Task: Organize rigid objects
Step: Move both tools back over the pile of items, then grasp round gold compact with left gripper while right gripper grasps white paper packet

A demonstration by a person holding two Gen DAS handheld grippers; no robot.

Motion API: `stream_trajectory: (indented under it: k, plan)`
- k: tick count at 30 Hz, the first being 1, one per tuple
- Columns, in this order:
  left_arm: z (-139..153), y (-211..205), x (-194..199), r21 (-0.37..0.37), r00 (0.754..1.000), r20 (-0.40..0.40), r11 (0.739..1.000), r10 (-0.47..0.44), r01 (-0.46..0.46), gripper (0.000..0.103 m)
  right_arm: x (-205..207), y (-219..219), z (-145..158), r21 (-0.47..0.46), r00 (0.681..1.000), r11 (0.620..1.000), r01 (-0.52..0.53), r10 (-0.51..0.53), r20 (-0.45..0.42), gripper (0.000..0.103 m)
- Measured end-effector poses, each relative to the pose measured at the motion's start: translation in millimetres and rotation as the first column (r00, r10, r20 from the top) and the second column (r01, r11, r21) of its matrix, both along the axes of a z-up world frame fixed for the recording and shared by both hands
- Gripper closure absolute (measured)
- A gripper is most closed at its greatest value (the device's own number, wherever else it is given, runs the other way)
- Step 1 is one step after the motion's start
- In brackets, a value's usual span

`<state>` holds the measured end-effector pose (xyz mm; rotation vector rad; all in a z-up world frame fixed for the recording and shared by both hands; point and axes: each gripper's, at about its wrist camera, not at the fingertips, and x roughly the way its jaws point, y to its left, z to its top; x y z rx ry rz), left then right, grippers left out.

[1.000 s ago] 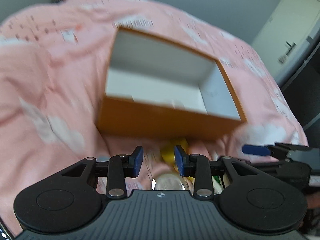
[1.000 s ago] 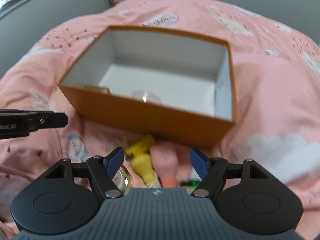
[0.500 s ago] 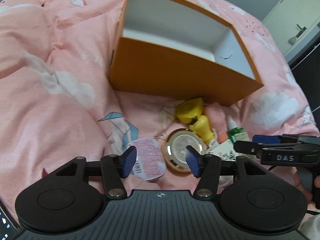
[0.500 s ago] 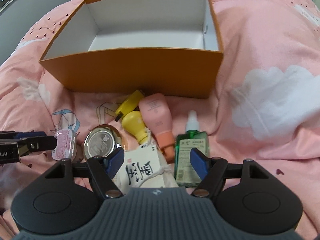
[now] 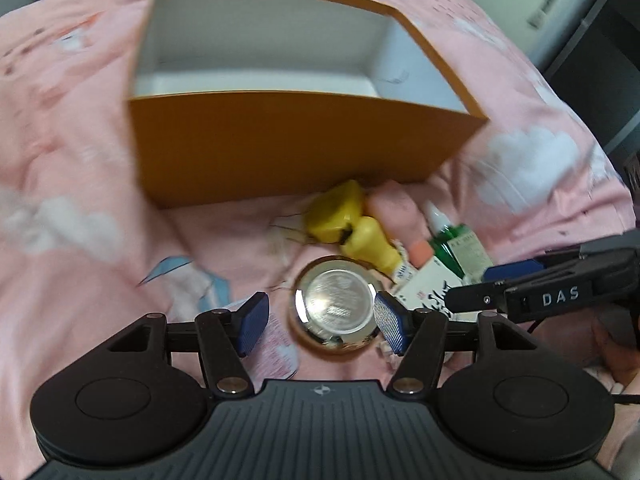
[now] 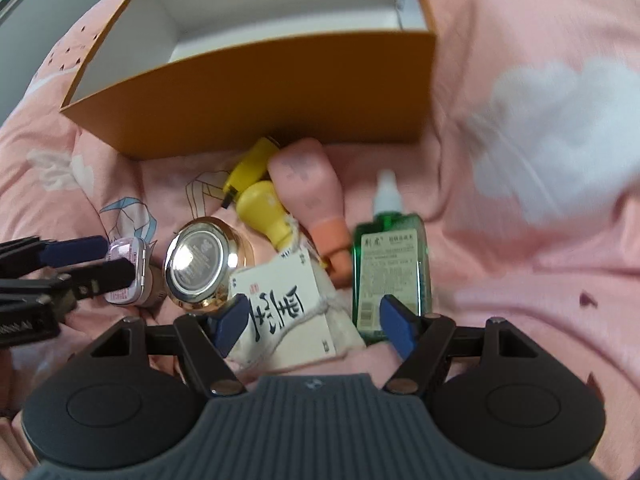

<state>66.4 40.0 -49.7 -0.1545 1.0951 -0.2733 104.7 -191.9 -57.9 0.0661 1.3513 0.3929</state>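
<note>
An open orange box (image 5: 280, 152) (image 6: 260, 92) with a white inside lies on the pink bedding. In front of it sits a pile: a gold-rimmed jar (image 5: 334, 306) (image 6: 200, 260) with a silver lid, a yellow bottle (image 5: 352, 220) (image 6: 260, 196), a pink tube (image 6: 308, 184), a green bottle (image 6: 392, 268), a white calligraphy packet (image 6: 284, 304) and a small pink tin (image 6: 128, 272). My left gripper (image 5: 322, 322) hovers over the jar, jaws opening, pads either side without pressing. My right gripper (image 6: 314, 322) stands open over the packet, beside the green bottle.
Rumpled pink bedding (image 5: 80, 200) with white clouds surrounds the box and the pile. A dark cabinet edge (image 5: 600, 60) stands at the far right of the left wrist view. Each gripper shows at the edge of the other's view, close together.
Both grippers have dropped and tipped down from the box towards the pile. The left jaws have spread wider and now frame the jar. The right jaws stay as wide.
</note>
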Motion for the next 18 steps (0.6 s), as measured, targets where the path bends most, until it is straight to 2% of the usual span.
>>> stream_trajectory:
  k: [3,8,14,18]
  plan:
    - [-8,-6,15,0.010,0.998,-0.032,0.998,-0.057,0.058,0.032,0,-2,-2,0.013,1.000,1.000,0.014,-0.014,-0.010,0.031]
    - [-18,-10,32,0.067,0.991,-0.084,0.992,-0.101,0.106,0.032,-4,-2,3,0.027,0.999,1.000,0.005,-0.004,-0.034,0.032]
    - [-37,-16,48,0.053,0.973,-0.169,0.984,-0.159,0.170,0.027,-3,-10,-13,0.023,0.990,0.998,0.054,-0.051,-0.133,0.032]
    - [-47,-20,55,0.023,0.964,-0.203,0.983,-0.172,0.180,0.023,4,-9,-34,0.057,0.978,0.997,0.050,-0.037,-0.207,0.025]
